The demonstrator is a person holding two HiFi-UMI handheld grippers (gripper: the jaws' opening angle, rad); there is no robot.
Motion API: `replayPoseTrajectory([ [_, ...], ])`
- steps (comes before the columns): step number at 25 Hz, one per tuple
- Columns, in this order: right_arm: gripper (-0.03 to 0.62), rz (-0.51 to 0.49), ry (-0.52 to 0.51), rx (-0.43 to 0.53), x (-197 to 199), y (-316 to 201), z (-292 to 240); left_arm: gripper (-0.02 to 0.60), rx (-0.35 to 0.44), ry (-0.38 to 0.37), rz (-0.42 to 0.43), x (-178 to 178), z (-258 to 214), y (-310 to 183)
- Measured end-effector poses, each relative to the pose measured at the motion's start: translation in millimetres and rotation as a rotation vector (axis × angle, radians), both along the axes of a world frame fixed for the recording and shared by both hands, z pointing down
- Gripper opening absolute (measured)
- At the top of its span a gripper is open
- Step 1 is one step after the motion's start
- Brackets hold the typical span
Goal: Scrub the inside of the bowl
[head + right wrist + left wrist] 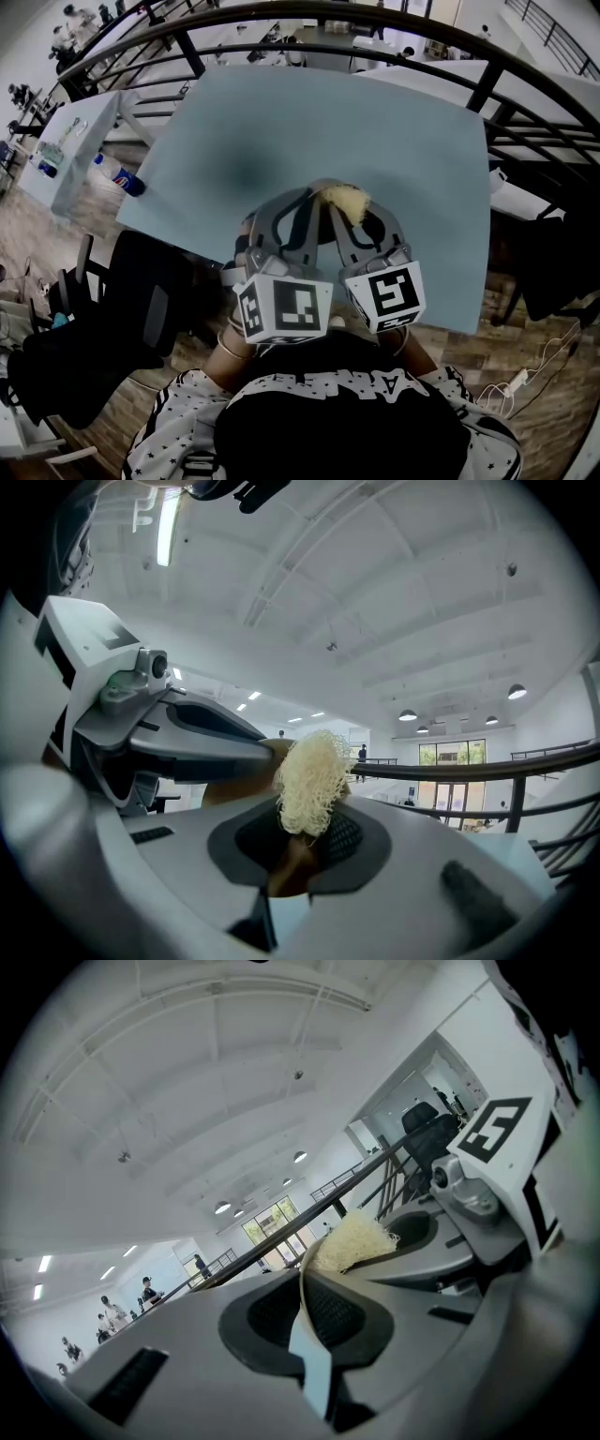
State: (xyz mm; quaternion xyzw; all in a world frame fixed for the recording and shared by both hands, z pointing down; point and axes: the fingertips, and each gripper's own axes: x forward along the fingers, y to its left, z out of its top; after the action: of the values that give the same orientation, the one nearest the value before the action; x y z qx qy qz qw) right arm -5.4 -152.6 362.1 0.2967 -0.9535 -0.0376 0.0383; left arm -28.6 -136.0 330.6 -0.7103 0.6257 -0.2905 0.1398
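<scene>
One blue table (394, 150). Over its near edge, two claws: the left claw (305, 1309) is clamped on the rim of one bowl (314, 1372), the right claw (300, 844) on one pale scrubber (309, 778). Beyond the left edge lies one blue-labelled bottle (120, 176), print too small to read.

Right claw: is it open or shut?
Shut. The right claw pinches the pale yellow mesh scrubber between its pads.
</scene>
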Motion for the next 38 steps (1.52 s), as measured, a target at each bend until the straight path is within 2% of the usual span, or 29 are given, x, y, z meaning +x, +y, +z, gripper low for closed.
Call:
replayPoseTrajectory([
  [21, 0.057, 0.000, 0.073, -0.012, -7, -1, 23, 0.025, -0.002, 0.017, -0.033, -16, -1, 4],
  [33, 0.057, -0.048, 0.087, -0.042, -17, 10, 29, 0.025, 0.014, 0.042, -0.051, -21, -8, 2],
  [38, 0.057, -0.073, 0.105, -0.057, -20, 14, 35, 0.023, -0.005, -0.003, -0.089, -32, 2, -2],
])
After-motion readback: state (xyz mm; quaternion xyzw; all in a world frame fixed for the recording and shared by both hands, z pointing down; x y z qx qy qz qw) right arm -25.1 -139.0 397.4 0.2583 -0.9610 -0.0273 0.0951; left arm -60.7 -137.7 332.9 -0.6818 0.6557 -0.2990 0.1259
